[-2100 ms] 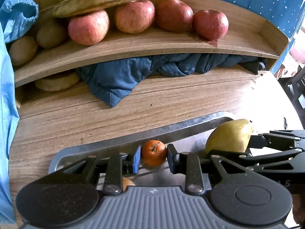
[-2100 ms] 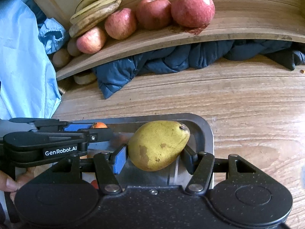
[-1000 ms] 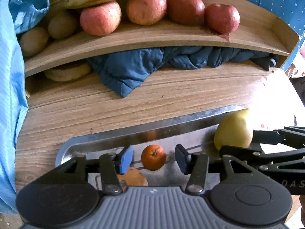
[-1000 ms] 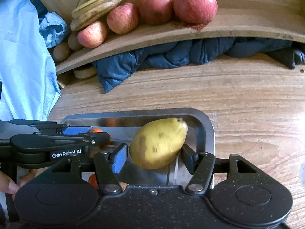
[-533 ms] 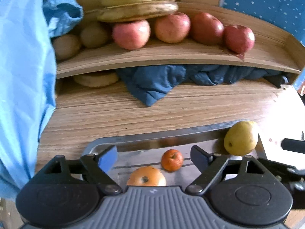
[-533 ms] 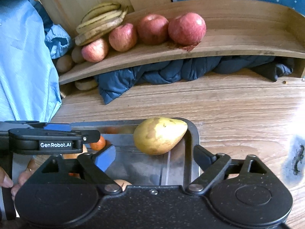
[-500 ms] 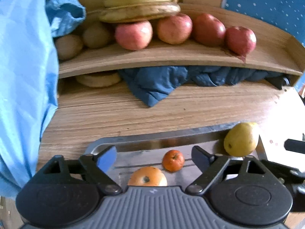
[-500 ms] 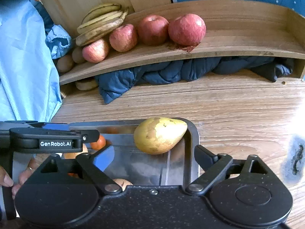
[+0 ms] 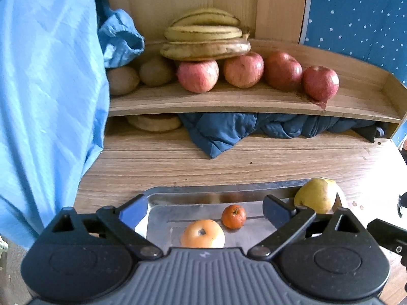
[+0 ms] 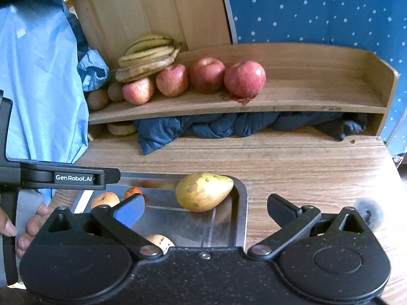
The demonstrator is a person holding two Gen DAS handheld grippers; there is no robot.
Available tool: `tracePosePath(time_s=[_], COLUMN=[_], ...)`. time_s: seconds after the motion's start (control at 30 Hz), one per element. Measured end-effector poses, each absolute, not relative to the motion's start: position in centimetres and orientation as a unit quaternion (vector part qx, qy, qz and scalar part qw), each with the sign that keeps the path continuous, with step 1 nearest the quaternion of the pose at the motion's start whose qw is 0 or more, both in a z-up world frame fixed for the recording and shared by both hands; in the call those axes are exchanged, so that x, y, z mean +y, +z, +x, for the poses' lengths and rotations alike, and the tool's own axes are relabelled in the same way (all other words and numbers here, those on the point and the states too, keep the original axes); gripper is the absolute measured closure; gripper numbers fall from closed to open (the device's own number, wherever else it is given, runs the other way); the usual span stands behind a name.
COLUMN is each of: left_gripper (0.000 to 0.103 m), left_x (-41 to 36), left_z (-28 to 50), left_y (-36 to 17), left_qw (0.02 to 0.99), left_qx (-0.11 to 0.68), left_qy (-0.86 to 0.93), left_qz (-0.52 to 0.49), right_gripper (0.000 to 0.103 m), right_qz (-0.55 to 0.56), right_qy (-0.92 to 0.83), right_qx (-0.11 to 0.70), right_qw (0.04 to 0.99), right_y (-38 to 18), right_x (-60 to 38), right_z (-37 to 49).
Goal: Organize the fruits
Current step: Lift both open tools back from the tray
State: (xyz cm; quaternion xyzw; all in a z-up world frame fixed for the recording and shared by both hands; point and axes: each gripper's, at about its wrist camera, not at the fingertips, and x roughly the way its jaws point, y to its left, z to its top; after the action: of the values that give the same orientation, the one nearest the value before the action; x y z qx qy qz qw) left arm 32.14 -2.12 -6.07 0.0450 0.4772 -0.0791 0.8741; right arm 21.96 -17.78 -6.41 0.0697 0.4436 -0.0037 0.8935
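The pear (image 10: 204, 191) lies on its side in the far right corner of the metal tray (image 10: 241, 218) on the bench (image 10: 305, 167), long axis level, narrow end toward the tray's right rim. A second ago it sat between the right claw's (image 10: 204, 209) fingers; now it lies free beyond them, jaws still opening. The left claw (image 9: 204, 209) is opening too, empty, with the tangerine (image 9: 233, 216) it released and an orange (image 9: 202, 233) in the tray below. A 3rd fruit (image 10: 160, 241) is half hidden behind the right claw's body.
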Motion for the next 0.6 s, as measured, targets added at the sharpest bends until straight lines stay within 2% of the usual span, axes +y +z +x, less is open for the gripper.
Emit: tracePosePath(time_s=[0.6], left_gripper=[0.003], left_x=[1.6], left_z=[24.5], left_y=[-2.9], left_qw=[0.896], left_qx=[0.440], left_qy=[-0.056], left_qz=[0.015], right_gripper=[0.001], right_qz=[0.046], right_qy=[-0.001], right_qx=[0.399], right_qw=[0.916], right_y=[-3.5], right_x=[-15.9], right_z=[16.0])
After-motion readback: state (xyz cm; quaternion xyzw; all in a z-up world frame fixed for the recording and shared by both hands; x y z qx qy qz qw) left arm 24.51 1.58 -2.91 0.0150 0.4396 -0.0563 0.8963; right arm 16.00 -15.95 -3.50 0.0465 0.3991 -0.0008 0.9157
